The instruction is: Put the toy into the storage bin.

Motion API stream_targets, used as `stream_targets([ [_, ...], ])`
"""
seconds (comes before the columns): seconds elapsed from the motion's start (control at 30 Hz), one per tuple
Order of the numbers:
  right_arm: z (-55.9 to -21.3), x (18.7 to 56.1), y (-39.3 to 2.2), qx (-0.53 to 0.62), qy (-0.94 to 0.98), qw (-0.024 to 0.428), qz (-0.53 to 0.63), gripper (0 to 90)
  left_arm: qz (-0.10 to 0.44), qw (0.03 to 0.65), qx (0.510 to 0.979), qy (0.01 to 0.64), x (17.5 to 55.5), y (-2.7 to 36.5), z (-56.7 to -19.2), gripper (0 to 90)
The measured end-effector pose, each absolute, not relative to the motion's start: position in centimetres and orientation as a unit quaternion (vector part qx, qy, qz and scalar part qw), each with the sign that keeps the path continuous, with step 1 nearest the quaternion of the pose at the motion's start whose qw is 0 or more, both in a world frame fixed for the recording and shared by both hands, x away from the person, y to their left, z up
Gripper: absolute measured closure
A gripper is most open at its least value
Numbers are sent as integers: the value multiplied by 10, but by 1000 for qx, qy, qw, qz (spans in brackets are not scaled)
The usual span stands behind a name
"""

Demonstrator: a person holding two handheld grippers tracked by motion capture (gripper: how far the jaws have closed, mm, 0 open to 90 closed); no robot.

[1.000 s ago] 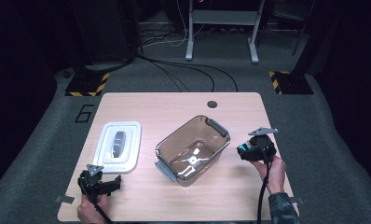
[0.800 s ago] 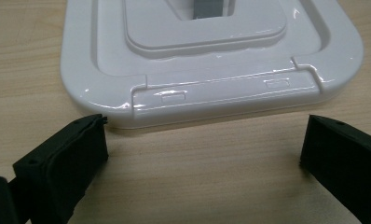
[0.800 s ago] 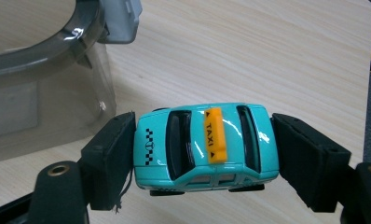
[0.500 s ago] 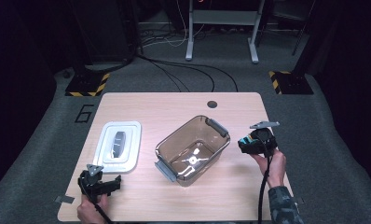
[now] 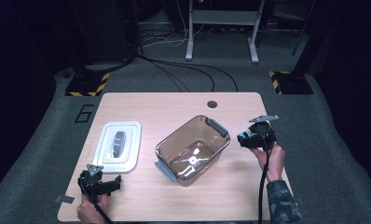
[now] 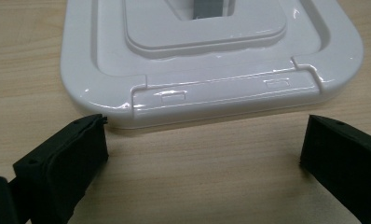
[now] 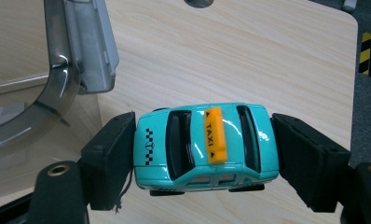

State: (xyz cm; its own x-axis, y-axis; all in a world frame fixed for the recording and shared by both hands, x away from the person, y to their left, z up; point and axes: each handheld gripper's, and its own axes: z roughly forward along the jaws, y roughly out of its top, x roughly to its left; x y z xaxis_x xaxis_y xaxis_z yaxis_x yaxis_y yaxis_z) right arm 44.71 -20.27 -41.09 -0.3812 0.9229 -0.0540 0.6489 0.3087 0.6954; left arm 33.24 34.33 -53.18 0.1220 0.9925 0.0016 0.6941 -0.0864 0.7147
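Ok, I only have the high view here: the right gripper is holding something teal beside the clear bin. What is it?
Observer: A teal toy taxi with an orange TAXI sign on its roof; the right gripper is shut on its front and rear ends.
Operator: Is it over the clear bin yet?
Observer: No. The right gripper view shows bare wooden table under the car, with the clear bin and its grey handle off to one side.
Operator: And the left gripper?
Observer: The left gripper is open, jaws wide apart, just short of the near edge of the white lid, which lies flat on the table.
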Motion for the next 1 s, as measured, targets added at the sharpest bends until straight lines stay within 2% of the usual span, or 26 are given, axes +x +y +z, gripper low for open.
stream_targets([
  [1.0,-387,462,-193,497,773,244,310,238,256,289,692,610,332,343,-531,1],
])
